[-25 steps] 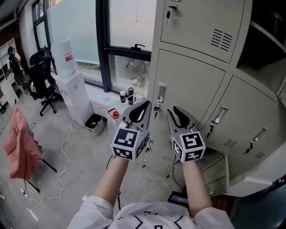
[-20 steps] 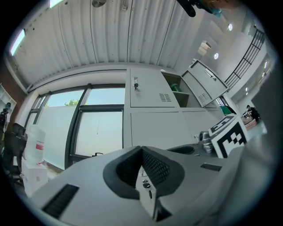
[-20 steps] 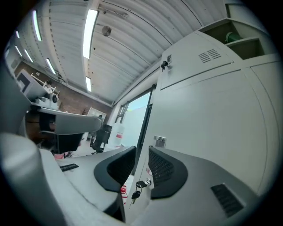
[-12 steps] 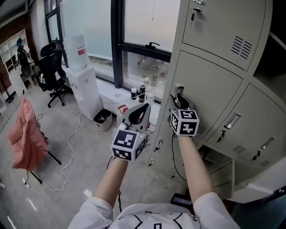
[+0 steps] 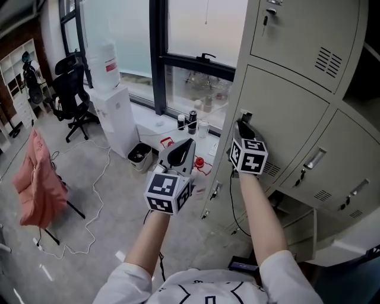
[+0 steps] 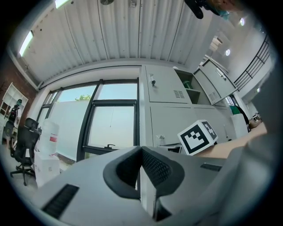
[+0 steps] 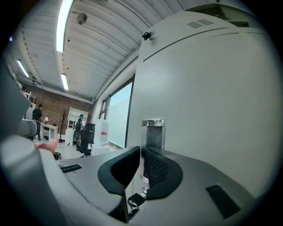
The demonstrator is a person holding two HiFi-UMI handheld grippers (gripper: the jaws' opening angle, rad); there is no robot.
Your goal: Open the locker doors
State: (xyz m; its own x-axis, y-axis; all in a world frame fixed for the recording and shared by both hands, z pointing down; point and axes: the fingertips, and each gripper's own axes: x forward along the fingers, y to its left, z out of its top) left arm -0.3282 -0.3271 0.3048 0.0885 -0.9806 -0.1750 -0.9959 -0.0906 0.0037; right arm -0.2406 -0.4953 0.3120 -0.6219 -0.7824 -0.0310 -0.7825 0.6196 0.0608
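A bank of beige lockers stands at the right. My right gripper (image 5: pixel 242 123) reaches level to the middle-left locker door (image 5: pixel 291 113), right at its metal handle (image 5: pixel 245 115). In the right gripper view the jaws (image 7: pixel 141 150) have just been closing, and they now pinch the lower part of the handle (image 7: pixel 153 130). A key (image 7: pixel 135 199) hangs just below. My left gripper (image 5: pixel 187 144) hangs in the air left of the lockers, shut and empty (image 6: pixel 141 149). The right gripper's marker cube (image 6: pixel 197 137) shows in the left gripper view.
The upper locker door (image 5: pixel 303 35) has a key (image 5: pixel 268 18) in its lock. The neighbouring door's handle (image 5: pixel 314 157) is to the right. A water dispenser (image 5: pixel 110 113), a bin (image 5: pixel 141 155), an office chair (image 5: pixel 71 101) and a red cloth (image 5: pixel 38 190) stand left by the window.
My right gripper moved forward from beside the left one up to the locker door handle, and its jaws went from open to closed there. The left gripper sank a little.
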